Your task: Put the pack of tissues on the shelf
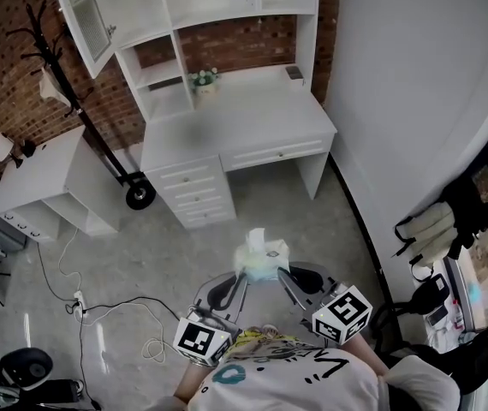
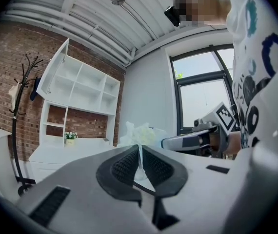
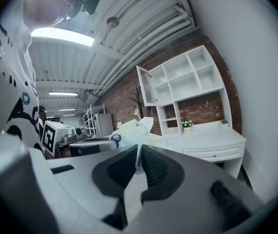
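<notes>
A pale green and white pack of tissues (image 1: 261,255) hangs in the air in front of the person, carried between both grippers. My left gripper (image 1: 244,273) is shut on the left edge of the wrapper, which runs as a thin strip between its pads (image 2: 139,154). My right gripper (image 1: 283,272) is shut on the right edge (image 3: 138,155). The pack (image 2: 141,133) (image 3: 129,130) bulges just beyond each pair of jaws. The white shelf unit (image 1: 184,11) stands on a white desk (image 1: 252,118) ahead, its cubbies open and one door (image 1: 81,11) swung out.
A small flower pot (image 1: 203,80) sits on the desk under the shelves. A black coat rack (image 1: 56,67) and a low white cabinet (image 1: 43,187) stand at the left. Cables (image 1: 86,302) lie on the floor. A white wall (image 1: 415,84) runs along the right.
</notes>
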Tool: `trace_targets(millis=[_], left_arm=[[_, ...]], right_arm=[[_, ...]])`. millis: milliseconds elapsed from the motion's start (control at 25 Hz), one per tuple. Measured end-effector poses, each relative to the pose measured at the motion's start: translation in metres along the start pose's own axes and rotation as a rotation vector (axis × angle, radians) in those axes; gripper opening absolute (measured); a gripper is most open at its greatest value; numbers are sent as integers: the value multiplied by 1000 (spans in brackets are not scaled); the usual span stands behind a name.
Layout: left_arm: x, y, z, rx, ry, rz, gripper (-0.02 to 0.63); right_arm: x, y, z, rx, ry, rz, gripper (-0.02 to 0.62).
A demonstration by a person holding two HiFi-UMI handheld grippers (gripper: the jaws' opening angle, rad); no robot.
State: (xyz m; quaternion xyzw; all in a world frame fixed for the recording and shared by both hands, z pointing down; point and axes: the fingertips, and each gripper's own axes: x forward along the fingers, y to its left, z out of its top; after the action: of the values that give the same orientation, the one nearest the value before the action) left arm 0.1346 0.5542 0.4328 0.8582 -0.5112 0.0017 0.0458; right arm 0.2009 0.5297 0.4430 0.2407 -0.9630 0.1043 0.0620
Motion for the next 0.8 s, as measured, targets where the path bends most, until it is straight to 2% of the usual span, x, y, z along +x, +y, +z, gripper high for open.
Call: trace_targets(millis=[120, 320, 600, 800], left_arm=[[5, 0, -1, -20, -3, 13, 26], [18, 12, 0, 0, 5, 13, 26], [53, 36, 1, -1, -3, -24, 26], [80, 68, 5, 6, -12, -55, 26]], right_arm=[[2, -7, 1, -17, 8, 8, 37], [12, -18, 5, 18, -10, 1, 37], [35, -53, 11, -2, -8, -36, 38], [66, -78, 22, 17, -17, -62, 38]])
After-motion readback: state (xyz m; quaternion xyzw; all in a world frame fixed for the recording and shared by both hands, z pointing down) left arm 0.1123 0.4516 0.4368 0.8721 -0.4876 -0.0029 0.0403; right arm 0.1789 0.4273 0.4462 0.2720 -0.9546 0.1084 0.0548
